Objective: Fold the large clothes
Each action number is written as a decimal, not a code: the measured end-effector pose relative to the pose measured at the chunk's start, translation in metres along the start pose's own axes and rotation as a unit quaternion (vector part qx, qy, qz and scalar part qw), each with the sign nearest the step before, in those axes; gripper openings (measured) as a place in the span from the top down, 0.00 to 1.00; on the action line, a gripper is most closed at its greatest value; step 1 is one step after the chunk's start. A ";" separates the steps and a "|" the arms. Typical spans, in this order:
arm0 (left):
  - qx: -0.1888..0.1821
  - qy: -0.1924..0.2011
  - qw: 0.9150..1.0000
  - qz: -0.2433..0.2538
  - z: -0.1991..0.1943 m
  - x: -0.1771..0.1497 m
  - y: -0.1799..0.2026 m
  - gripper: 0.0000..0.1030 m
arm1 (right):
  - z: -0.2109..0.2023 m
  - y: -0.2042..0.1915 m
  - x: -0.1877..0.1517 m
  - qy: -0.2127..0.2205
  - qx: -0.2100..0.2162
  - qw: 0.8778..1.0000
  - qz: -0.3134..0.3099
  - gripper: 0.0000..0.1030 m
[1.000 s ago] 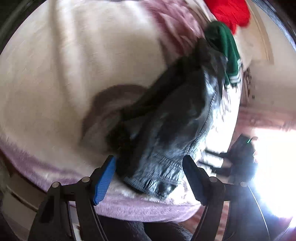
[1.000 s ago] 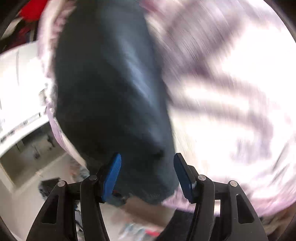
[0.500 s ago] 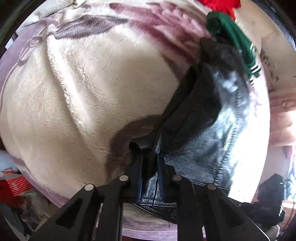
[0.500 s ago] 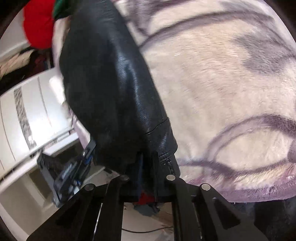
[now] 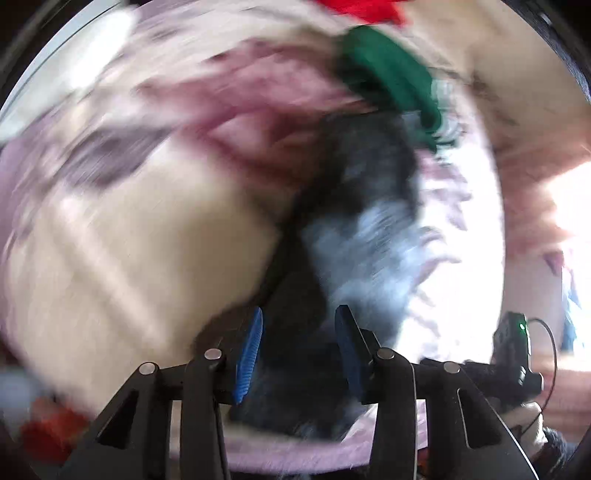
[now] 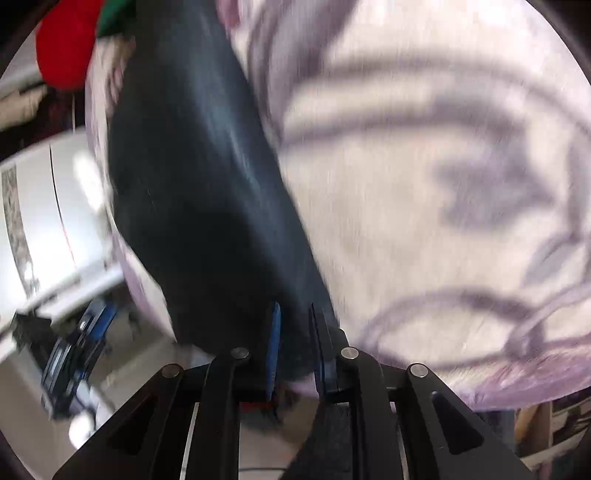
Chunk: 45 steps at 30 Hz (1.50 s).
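A black leather jacket (image 5: 354,221) lies on a cream and purple fleece blanket (image 5: 140,229) on a bed; both views are motion-blurred. My left gripper (image 5: 299,332) stands open, its blue pads either side of the jacket's near edge. In the right wrist view the jacket (image 6: 192,177) runs up the left side of the bed. My right gripper (image 6: 295,336) has a narrow gap between its pads with the jacket's lower edge in it; whether it still pinches the leather is unclear.
A green garment (image 5: 391,74) and a red one (image 5: 362,9) lie beyond the jacket. The blanket (image 6: 424,184) fills the right. White furniture (image 6: 44,206) stands left of the bed. The other gripper (image 5: 513,354) shows at right.
Both grippers were shut on the jacket's edge half a second ago. Now the left jaws have opened wide and the right jaws have parted a little. Both cameras are moving.
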<state>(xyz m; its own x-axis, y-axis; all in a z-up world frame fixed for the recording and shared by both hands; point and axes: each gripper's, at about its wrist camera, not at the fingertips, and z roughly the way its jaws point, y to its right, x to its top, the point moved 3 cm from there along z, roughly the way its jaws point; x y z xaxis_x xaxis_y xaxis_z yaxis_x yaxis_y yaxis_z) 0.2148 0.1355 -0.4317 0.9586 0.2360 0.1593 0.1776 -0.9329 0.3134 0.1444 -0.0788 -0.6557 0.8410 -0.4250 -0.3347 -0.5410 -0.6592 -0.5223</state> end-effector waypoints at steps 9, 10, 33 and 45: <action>0.004 -0.100 0.993 0.069 0.153 0.084 0.015 0.77 | 0.028 -0.109 0.099 0.095 -0.013 0.993 -0.075 0.86; -0.001 -0.105 0.992 0.067 0.158 0.081 0.008 0.77 | 0.040 -0.109 0.111 0.087 -0.041 0.993 -0.072 0.89; -0.101 -0.036 0.993 0.053 0.156 0.187 -0.004 0.80 | -0.009 -0.080 0.224 0.090 0.007 0.995 -0.044 0.57; -0.106 -0.026 0.986 0.125 0.161 0.222 0.016 0.91 | -0.018 -0.114 0.289 0.189 -0.041 0.971 -0.140 0.85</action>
<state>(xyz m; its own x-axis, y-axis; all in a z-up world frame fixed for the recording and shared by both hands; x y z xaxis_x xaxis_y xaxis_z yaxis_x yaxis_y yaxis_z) 0.4659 0.1290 -0.5416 0.9776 -0.0126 0.2100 -0.1100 -0.8814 0.4595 0.4494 -0.1380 -0.6787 0.9030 -0.4089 0.1320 -0.3019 -0.8224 -0.4822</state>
